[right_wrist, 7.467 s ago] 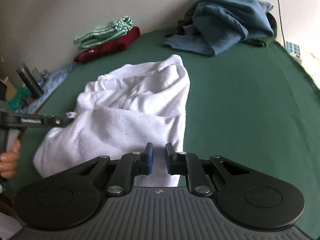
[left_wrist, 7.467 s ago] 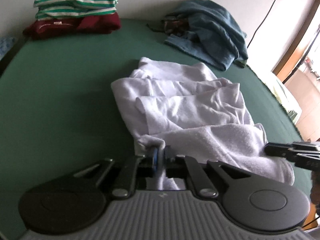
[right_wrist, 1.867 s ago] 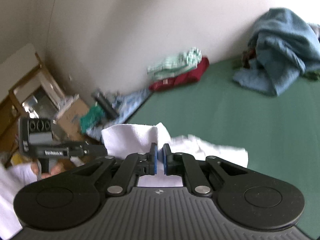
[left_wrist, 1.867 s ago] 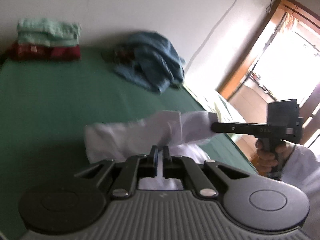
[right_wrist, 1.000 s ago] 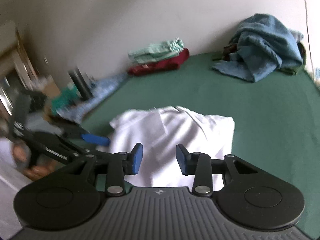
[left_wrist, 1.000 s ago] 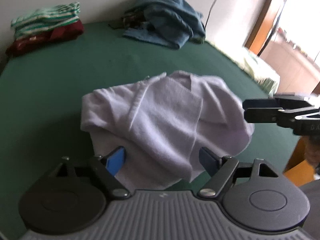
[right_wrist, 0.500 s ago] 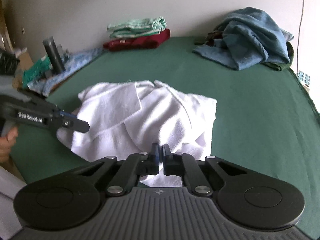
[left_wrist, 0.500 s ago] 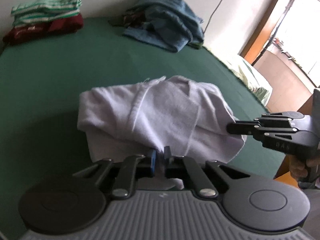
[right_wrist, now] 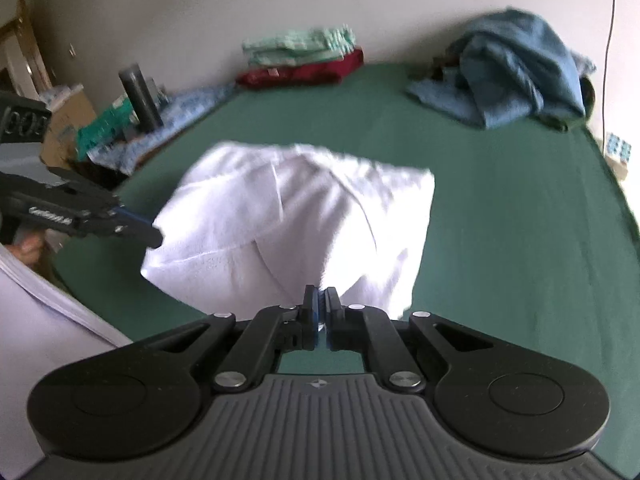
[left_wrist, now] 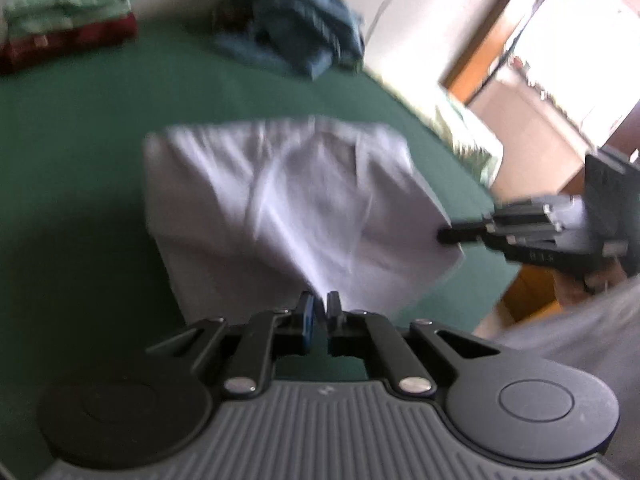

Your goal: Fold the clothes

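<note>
A white garment [left_wrist: 288,208] lies part folded on the green surface [left_wrist: 80,152], its near edge lifted off it. My left gripper [left_wrist: 318,308] is shut on the near left corner of that edge. My right gripper [right_wrist: 321,300] is shut on the near right corner; it also shows in the left wrist view [left_wrist: 444,236] at the cloth's right corner. The garment [right_wrist: 296,216] shows stretched between the two grippers. The left gripper [right_wrist: 154,236] appears at the left of the right wrist view. Both views are motion-blurred.
A folded stack of green-striped and dark red clothes [right_wrist: 304,60] sits at the far edge. A crumpled blue pile [right_wrist: 512,84] lies far right. Clutter with a dark cylinder [right_wrist: 140,96] stands beside the surface on the left. A doorway [left_wrist: 560,52] is to the right.
Both grippers have pulled back and up with the garment's near edge, drawing the cloth taut and flatter. A second ago both were open above it; they have shut on it since.
</note>
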Available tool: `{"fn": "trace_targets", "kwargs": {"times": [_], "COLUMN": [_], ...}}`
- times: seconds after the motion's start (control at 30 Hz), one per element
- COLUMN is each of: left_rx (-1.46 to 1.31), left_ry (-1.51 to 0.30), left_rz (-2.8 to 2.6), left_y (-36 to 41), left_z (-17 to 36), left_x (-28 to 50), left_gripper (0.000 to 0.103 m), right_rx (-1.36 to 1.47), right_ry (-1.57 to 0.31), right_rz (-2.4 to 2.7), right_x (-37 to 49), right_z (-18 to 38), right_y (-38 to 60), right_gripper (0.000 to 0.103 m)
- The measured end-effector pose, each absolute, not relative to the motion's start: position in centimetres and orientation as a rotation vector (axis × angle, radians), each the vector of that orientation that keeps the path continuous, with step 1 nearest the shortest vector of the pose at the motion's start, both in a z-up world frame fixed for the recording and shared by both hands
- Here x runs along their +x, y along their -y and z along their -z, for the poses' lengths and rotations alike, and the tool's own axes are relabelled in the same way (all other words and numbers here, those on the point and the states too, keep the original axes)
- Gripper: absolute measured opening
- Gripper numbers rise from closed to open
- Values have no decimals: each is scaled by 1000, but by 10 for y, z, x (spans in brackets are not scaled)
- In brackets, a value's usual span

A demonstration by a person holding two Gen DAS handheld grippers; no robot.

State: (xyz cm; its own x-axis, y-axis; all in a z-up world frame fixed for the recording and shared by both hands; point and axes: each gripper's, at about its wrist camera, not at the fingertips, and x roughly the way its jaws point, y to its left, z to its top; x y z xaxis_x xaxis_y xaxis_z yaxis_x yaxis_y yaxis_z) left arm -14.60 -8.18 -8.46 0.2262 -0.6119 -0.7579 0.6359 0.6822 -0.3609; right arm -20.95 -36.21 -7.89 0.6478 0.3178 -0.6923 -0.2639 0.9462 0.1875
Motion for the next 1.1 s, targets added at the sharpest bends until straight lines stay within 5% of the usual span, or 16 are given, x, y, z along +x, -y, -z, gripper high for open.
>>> {"fn": "trace_targets", "kwargs": {"times": [0.23,0.3,0.37,0.47,0.77,1.1], "left_rx": [61,44,48,73,193,155], "left_ry": [-986,-932,-863,-762,-839,-863], "left_rz": [846,809,759,694,697,704], "left_y": [71,59,51,59,109,92], "left_z": [78,63,51,43,89,75], "left_x": [-145,-138,-129,-113,-91,-101], "left_gripper": [2,14,38,49,49,60], "right_rx": [32,39,70,149,75,107], "right_ry": [-850,-839,-781,-673,-689,-737], "right_rz": [-285,-288,-288,-266,-156,-157], "right_x": [-203,-205,-206,-198,-146,-158], "right_z": [92,83,67,49,84,87], "right_y": [358,365,373,381,356,377], "right_gripper": [8,20,21,25,28,37]}}
